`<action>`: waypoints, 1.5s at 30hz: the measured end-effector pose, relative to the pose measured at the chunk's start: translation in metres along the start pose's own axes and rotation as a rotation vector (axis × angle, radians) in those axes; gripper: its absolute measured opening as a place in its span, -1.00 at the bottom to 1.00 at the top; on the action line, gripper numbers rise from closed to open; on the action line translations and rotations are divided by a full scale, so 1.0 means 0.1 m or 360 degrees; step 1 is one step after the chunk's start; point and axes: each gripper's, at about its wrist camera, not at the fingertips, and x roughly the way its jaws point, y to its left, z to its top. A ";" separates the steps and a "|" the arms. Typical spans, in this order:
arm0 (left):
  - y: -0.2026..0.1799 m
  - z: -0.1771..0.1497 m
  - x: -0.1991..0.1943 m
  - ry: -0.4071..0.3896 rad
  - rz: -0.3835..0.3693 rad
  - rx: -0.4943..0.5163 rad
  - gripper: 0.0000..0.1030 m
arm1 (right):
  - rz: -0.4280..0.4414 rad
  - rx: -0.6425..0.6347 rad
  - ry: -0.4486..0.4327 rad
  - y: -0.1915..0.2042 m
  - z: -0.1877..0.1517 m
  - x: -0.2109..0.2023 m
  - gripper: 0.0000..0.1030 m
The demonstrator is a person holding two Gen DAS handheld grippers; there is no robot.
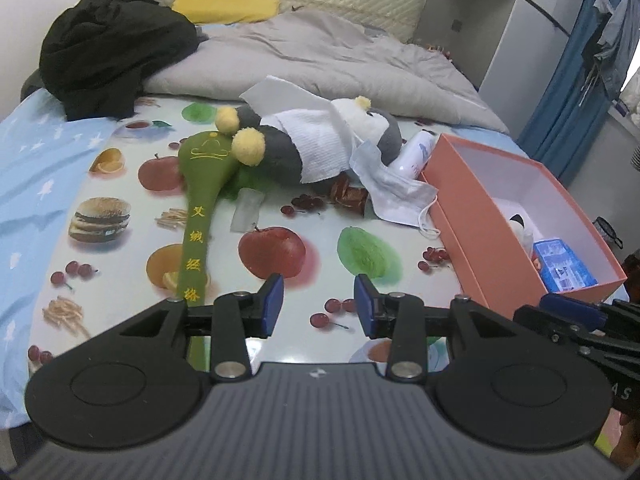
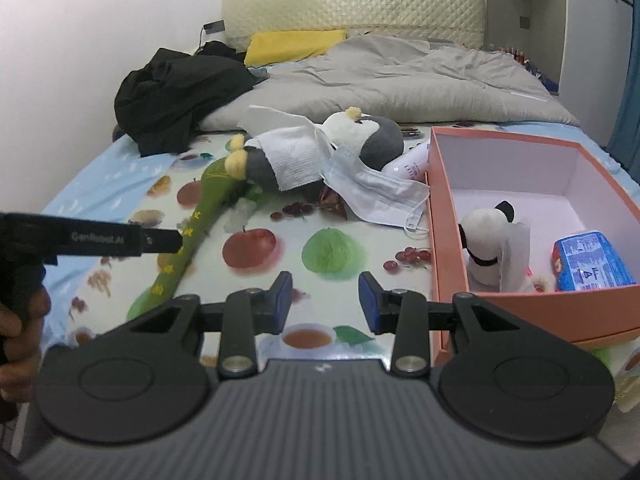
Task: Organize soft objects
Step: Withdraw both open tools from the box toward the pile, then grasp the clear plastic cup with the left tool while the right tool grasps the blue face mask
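Note:
A grey and white plush penguin lies on a fruit-print mat, with a white cloth draped over it. Beside it lie a long green plush stick and a pale blue face mask. An orange box at the right holds a black and white plush and a blue packet. My left gripper and right gripper both hover open over the mat's near part, nothing between their fingers.
A black garment, a grey duvet and a yellow pillow lie further up the bed. A white bottle rests against the box. A brown wrapper lies by the mask.

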 end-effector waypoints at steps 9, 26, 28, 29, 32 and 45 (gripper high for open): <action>-0.05 -0.17 -0.10 -0.0014 -0.0015 0.0021 -0.05 | -0.0028 -0.0003 -0.0071 0.02 -0.20 -0.08 -0.24; 0.07 0.18 0.74 0.0099 0.0083 0.0037 0.12 | -0.0047 -0.0086 0.0004 -0.03 -0.07 0.51 -0.24; 0.12 0.20 0.76 0.0105 0.0100 0.0006 0.12 | -0.0022 -0.0083 0.0018 -0.05 -0.06 0.58 -0.24; 0.13 0.20 0.77 0.0111 0.0104 -0.0008 0.12 | -0.0009 -0.0086 0.0023 -0.06 -0.05 0.62 -0.24; 0.17 0.21 0.80 0.0126 0.0123 -0.0031 0.12 | 0.0020 -0.0100 0.0037 -0.07 -0.03 0.71 -0.24; 0.43 0.46 1.47 0.0191 0.0233 0.0021 0.15 | -0.0022 -0.0197 0.0071 -0.13 0.26 1.45 -0.24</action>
